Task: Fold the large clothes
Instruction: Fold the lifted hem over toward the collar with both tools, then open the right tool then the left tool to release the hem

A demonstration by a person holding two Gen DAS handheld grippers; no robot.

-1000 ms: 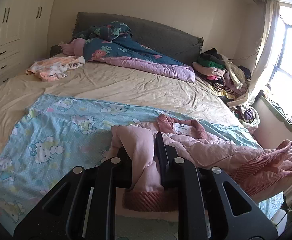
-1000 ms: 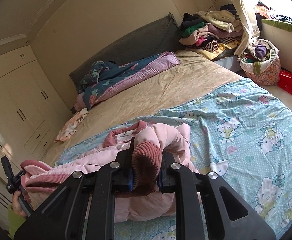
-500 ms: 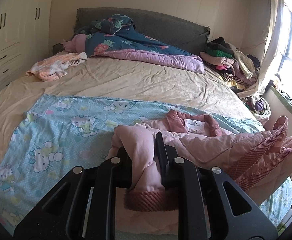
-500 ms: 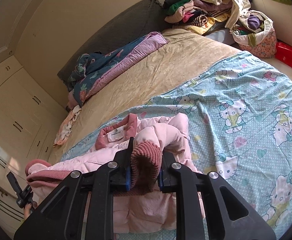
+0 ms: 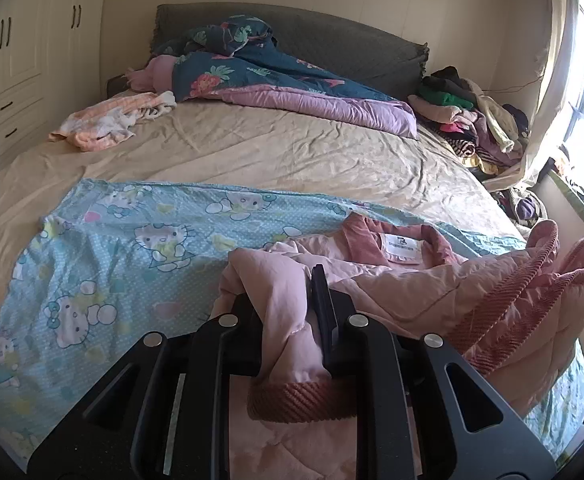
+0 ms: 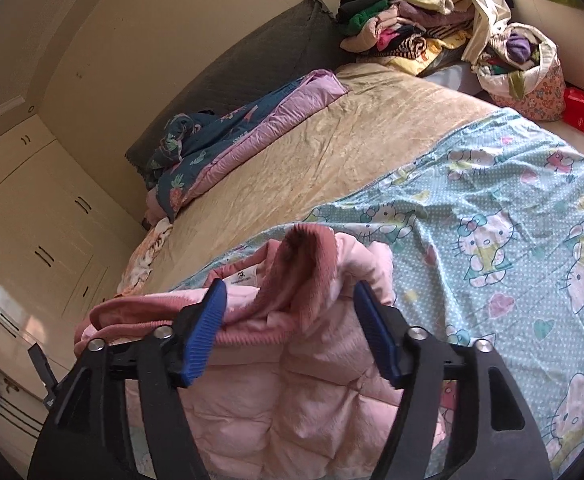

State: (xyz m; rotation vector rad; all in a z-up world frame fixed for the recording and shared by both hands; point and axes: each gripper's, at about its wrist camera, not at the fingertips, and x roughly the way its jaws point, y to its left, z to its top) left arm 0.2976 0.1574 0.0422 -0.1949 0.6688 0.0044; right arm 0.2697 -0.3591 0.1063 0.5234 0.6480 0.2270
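Since the earlier frame, the right gripper (image 6: 290, 320) has let go of the ribbed cuff (image 6: 305, 264): its jaws are opening and now stand wide, blue pads (image 6: 208, 336) clear of the fabric, the cuff lying loose between them. The left gripper (image 5: 292, 312) holds its jaws narrow, clamped on a fold of the jacket (image 5: 411, 284) just above another ribbed cuff (image 5: 299, 400). The pink quilted jacket lies bunched on the blue cartoon-print sheet (image 5: 132, 248) near the foot of the bed (image 5: 272, 160), collar and white label (image 5: 401, 246) facing up. Beyond it, a dark floral quilt (image 5: 272, 76) lies by the headboard; a clothes pile (image 6: 403, 28) sits at the far corner.
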